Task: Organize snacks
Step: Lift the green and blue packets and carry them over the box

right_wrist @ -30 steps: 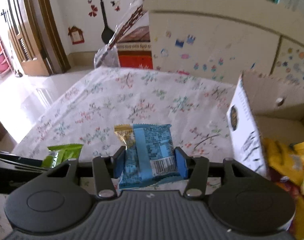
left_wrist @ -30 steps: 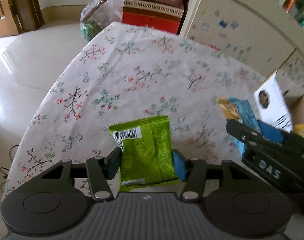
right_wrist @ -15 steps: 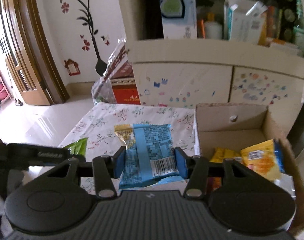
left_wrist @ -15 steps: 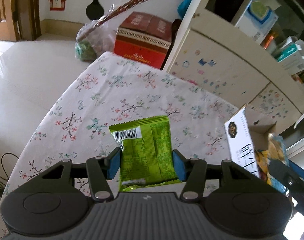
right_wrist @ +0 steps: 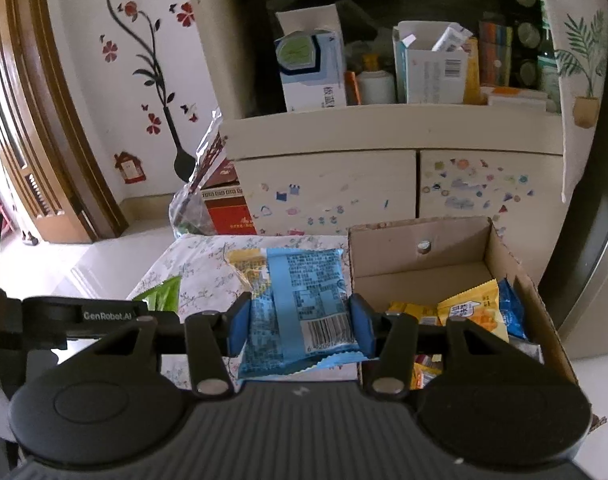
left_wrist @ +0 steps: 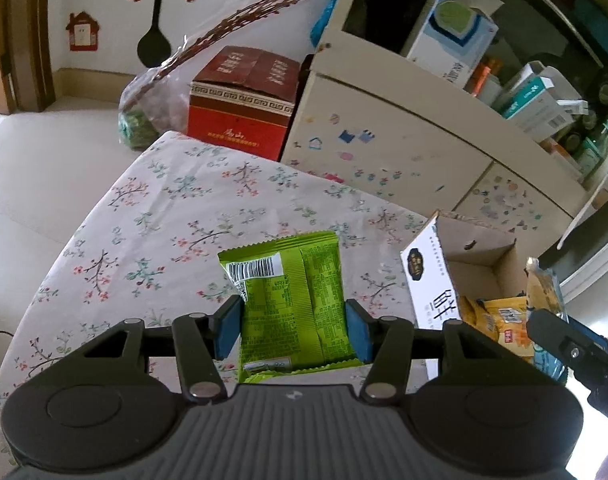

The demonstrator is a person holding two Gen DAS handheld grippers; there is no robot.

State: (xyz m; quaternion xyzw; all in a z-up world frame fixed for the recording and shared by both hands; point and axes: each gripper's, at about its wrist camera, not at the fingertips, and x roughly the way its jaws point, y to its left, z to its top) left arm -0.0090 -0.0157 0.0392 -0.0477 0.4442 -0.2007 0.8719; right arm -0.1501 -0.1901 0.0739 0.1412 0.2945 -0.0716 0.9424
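Cardboard box [right_wrist: 503, 256] is open on top, back half bare, snack packs [right_wrist: 467, 312] crowd the front. Floral tabletop [left_wrist: 164, 216] is wide open; cabinet [right_wrist: 327, 188] walls off behind.

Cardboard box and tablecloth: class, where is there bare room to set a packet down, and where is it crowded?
The cardboard box is bare along its back wall; its near half is crowded with yellow and blue snack packets. The floral tablecloth lies bare from the box's white side to the far edge by the red carton.

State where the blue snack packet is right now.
In the right wrist view, the blue snack packet sits clamped in the right gripper, just left of the cardboard box.
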